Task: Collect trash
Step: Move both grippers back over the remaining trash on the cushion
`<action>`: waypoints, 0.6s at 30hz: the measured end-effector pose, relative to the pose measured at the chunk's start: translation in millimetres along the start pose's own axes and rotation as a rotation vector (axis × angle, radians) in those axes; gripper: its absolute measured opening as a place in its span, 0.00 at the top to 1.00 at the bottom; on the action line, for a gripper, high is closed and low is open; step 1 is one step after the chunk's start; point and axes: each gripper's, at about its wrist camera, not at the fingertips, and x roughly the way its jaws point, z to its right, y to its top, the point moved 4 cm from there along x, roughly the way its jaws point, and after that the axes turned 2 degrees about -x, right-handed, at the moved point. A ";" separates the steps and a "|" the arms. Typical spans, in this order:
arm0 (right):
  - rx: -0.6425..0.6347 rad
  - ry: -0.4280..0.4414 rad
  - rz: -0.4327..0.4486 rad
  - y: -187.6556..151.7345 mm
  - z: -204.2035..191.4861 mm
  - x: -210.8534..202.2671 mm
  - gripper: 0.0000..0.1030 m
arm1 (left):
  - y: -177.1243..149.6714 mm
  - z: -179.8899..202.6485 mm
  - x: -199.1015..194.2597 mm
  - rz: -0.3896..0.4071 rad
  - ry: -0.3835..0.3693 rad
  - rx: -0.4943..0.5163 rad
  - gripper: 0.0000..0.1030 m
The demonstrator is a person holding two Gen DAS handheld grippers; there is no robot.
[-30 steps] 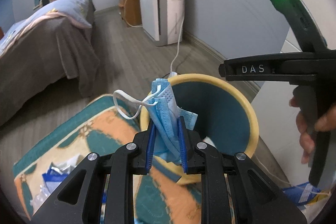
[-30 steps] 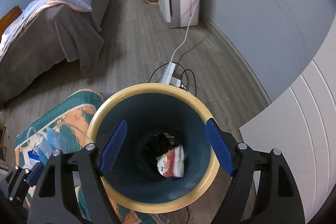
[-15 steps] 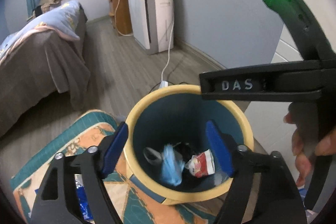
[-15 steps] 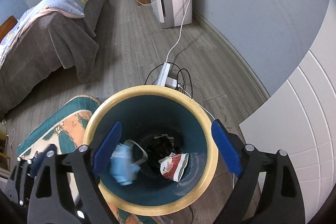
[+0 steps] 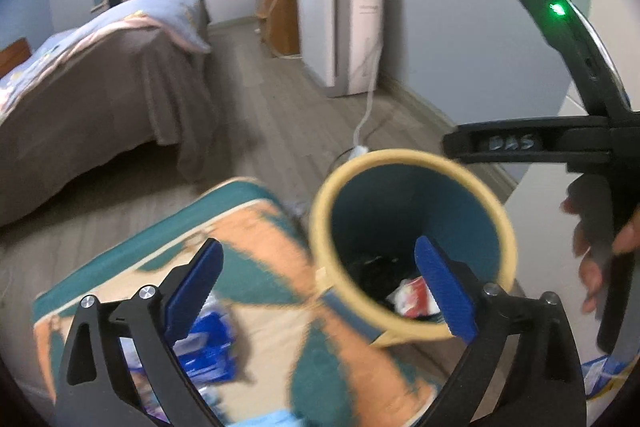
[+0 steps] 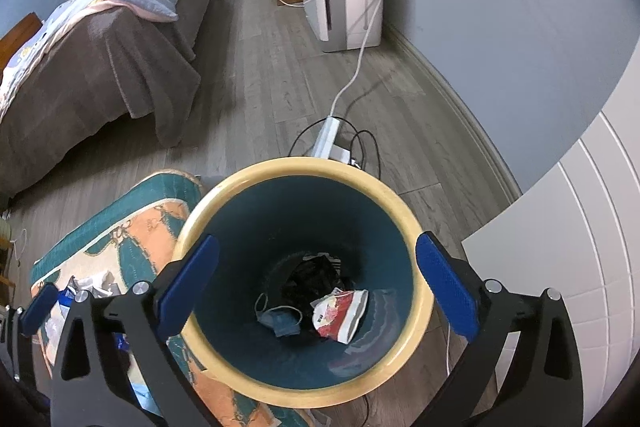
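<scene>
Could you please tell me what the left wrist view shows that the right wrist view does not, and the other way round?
Only the left wrist view shows the right gripper's body from the side and the person's hand on its handle.

Only the right wrist view shows the blue face mask lying at the bottom of the bin, and the power strip behind it.

Both show the bin, the red and white wrapper inside it, the patterned rug, the bed, and open, empty jaws.
</scene>
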 end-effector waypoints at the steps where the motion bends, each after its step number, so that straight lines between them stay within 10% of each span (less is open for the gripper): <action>1: -0.010 0.004 0.002 0.2 -5.4 -1.2 0.06 | -2.0 -11.3 -4.6 -0.005 0.016 -0.013 0.07; 18: -0.273 0.115 0.006 -12.0 -136.4 -18.9 0.06 | -55.9 -191.0 -87.1 -0.015 0.294 -0.260 0.06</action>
